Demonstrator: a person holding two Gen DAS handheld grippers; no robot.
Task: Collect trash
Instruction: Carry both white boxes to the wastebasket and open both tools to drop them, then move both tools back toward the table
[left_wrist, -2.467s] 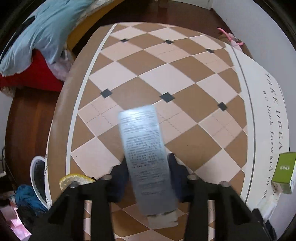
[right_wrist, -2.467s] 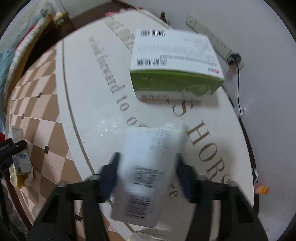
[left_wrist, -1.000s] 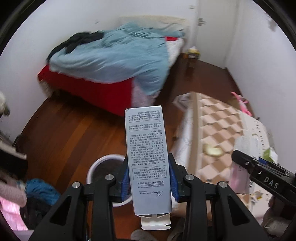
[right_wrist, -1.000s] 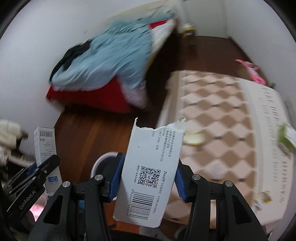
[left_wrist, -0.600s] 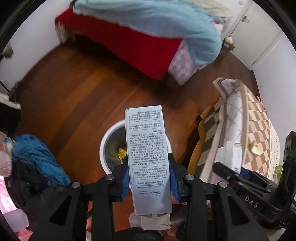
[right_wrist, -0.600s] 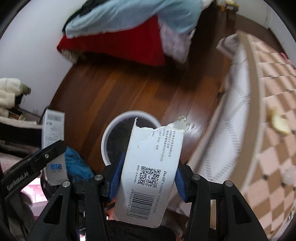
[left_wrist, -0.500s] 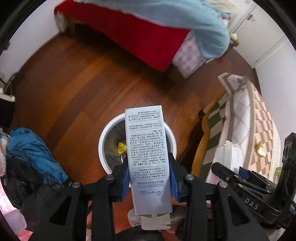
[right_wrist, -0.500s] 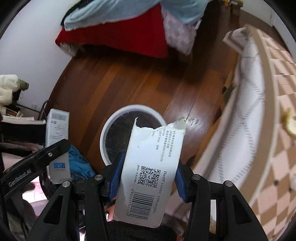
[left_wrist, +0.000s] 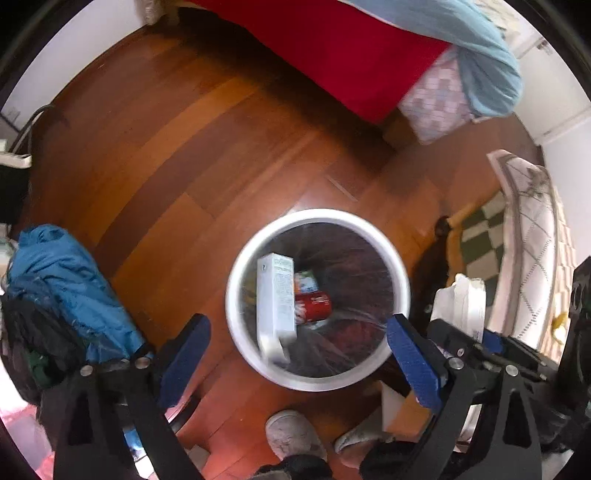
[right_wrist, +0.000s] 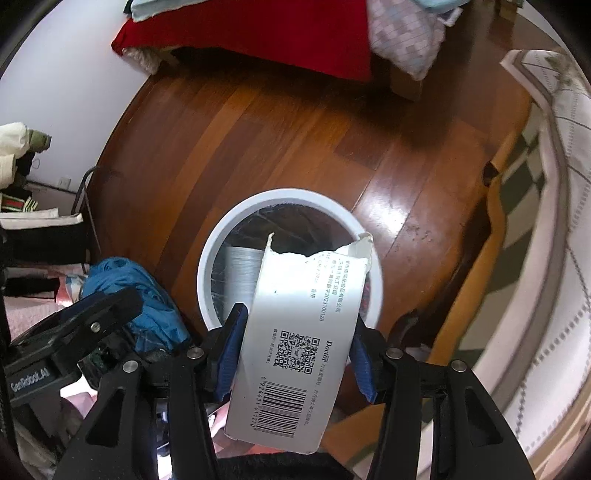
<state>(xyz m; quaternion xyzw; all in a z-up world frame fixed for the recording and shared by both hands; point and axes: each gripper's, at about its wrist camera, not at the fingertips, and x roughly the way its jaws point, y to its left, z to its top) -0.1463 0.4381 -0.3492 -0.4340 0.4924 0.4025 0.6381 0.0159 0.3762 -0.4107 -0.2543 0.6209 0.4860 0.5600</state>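
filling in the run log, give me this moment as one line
left gripper: open, grey carton in white bin | right gripper: shut on torn white box, over bin

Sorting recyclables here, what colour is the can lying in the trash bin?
Red can, seen best in the left wrist view.

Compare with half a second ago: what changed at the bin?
The left gripper opened and let go of its grey carton, which is now inside the bin with the other trash. The right gripper is unchanged: still shut on the torn white box above the bin. The bin has not moved.
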